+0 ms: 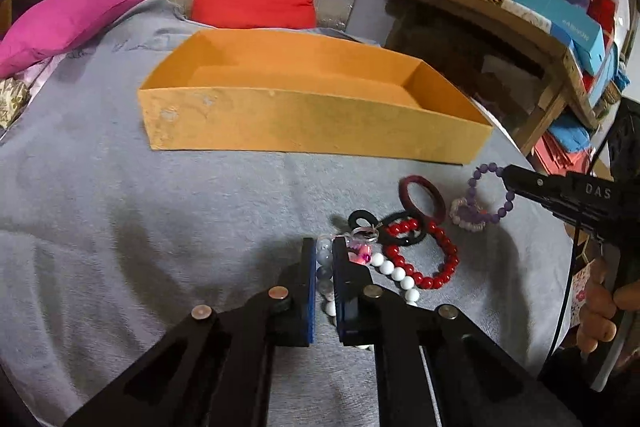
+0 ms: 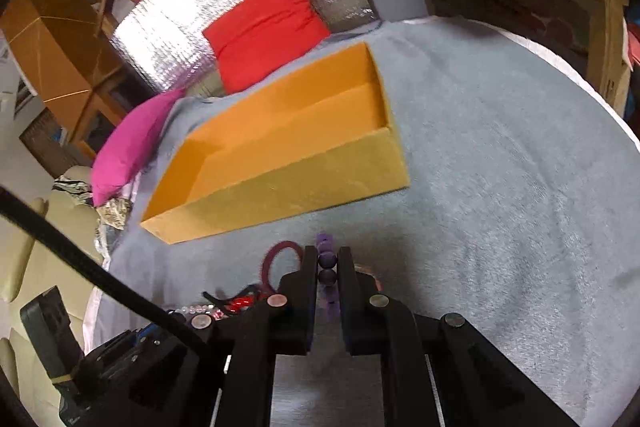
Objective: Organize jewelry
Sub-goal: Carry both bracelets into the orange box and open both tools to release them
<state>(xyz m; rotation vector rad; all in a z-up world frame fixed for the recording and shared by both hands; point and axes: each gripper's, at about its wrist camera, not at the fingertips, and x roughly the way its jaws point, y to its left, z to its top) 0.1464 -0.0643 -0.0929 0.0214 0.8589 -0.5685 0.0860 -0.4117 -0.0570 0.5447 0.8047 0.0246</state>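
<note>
Bracelets clamped in both my grippers, white-beaded (image 1: 394,273) left (image 1: 325,259), purple (image 2: 327,267) right (image 2: 327,269); orange box (image 1: 312,125) lies up-frame, long side facing me.

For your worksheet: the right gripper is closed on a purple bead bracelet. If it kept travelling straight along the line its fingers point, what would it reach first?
Probably the near long wall of the orange box, which lies just beyond the right gripper and its purple bead bracelet. As the gripper tilts downward, it might touch the grey cloth first; depth is unclear.
</note>
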